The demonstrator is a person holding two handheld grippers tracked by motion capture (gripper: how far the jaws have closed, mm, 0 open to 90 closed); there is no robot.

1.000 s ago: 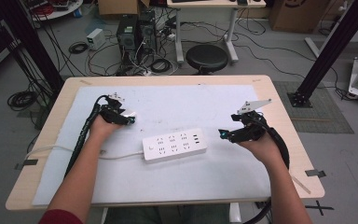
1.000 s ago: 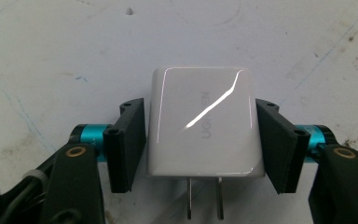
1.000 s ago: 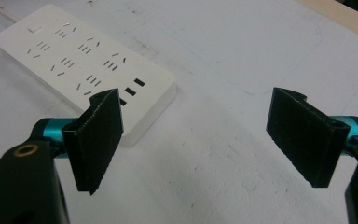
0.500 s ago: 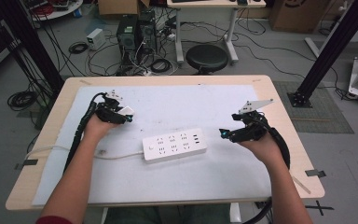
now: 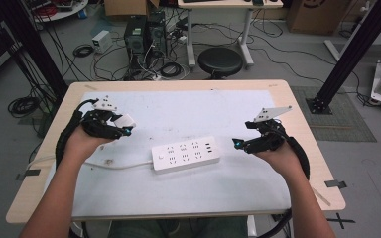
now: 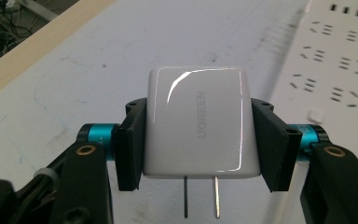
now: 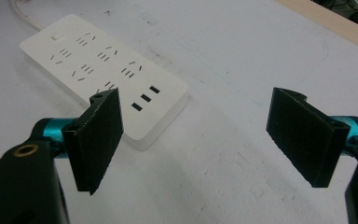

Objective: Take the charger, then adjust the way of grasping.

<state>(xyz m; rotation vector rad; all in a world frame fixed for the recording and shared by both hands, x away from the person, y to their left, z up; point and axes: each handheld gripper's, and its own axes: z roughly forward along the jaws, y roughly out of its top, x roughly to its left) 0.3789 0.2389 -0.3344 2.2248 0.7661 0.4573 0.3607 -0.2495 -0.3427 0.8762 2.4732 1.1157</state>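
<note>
White charger [image 6: 196,122] pinched between left gripper [image 6: 196,140] pads, prongs toward camera, held above table [image 5: 178,87] near its left edge, power strip [image 5: 186,153] at table centre, right gripper [image 7: 200,140] spread wide, nothing between jaws, near right edge.
</note>
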